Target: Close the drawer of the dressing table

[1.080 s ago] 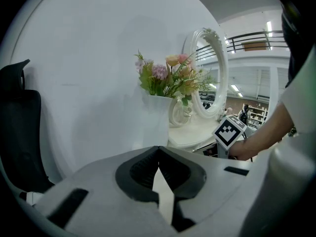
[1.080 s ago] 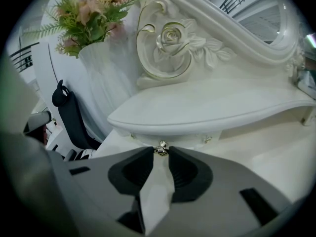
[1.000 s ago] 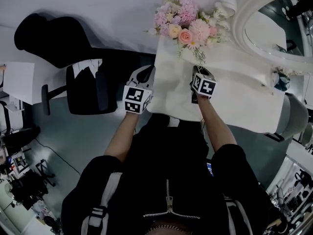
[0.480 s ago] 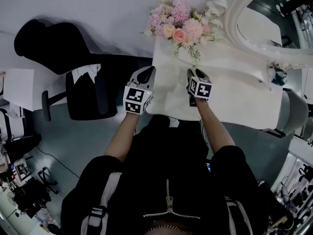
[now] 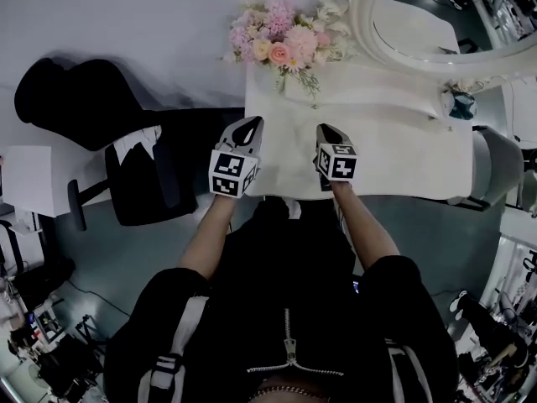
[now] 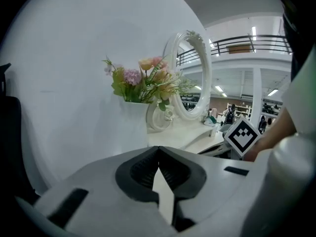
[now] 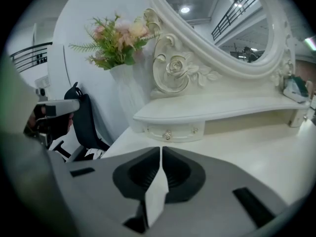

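The left claw (image 5: 250,126) is hanging just off the left corner of the glossy white dressing table (image 5: 403,154). Its jaws are meeting at the tips and gripping nothing. The right claw (image 5: 324,131) is hovering above the tabletop's near edge, slanting downward. Its jaws are closing, all but touching, with nothing between them.

Straight ahead of the right claw, under the raised shelf, the small white drawer with a round glassy knob (image 7: 168,134) is sitting flush with its frame, so it is looking pushed in. No drawer is showing open in any view, though the tabletop is hiding the table's front face beneath both claws.

Both claws are floating clear of every surface, likely because nothing needs holding: a drawer is closed by pushing, and empty jaws brought together are making a firm, blunt tip for that.

The pink-and-cream flower bouquet (image 5: 281,42) is standing ahead of both claws.
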Motion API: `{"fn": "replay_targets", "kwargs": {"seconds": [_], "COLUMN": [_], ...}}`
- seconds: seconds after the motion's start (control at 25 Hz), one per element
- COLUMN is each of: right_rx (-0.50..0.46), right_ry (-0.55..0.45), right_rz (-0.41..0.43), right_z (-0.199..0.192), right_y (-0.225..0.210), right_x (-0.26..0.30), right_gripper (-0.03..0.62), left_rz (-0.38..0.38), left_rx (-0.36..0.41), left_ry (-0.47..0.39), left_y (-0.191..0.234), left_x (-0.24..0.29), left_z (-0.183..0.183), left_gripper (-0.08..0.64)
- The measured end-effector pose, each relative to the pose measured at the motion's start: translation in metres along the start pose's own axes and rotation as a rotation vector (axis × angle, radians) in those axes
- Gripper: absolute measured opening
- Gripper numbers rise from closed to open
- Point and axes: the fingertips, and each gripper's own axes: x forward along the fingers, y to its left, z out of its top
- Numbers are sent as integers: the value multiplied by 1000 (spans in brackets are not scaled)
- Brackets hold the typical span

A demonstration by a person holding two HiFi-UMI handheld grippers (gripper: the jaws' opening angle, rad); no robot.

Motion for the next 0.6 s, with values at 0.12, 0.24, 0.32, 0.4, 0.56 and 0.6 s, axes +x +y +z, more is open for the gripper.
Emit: {"fn": "replay_targets", "kwargs": {"seconds": [0.12,0.24,0.32,0.4,0.56,0.6], "right_rx": [-7,-21,-35,-47,-71,-74], "right_ry": [-44,-86,-120,-158,-227,-244], "right_rz": [-25,-45,-60,-67,-62,-59], "right_z": [3,9,17,27,45,49], "right_y": [-3,-6,-8,-11,-19,-21], "right_x": [-19,-39,-54,-70,-99,-105], "right_gripper": [4,3,3,3,3,3], "left_rz": [-34,-66,-88,-105,-120,-118], "left_rx": [13,30,43,56,80,84], "left_ry": [-7,-11,-12,-14,-31,-36], "left_y": [-13,-28,-38,-49,-72,-77], "left_x": [4,6,8,10,14,14], "left_z": [2,5,9,14,29,32], "left_gripper": [0,0,0,0,0,0]}}
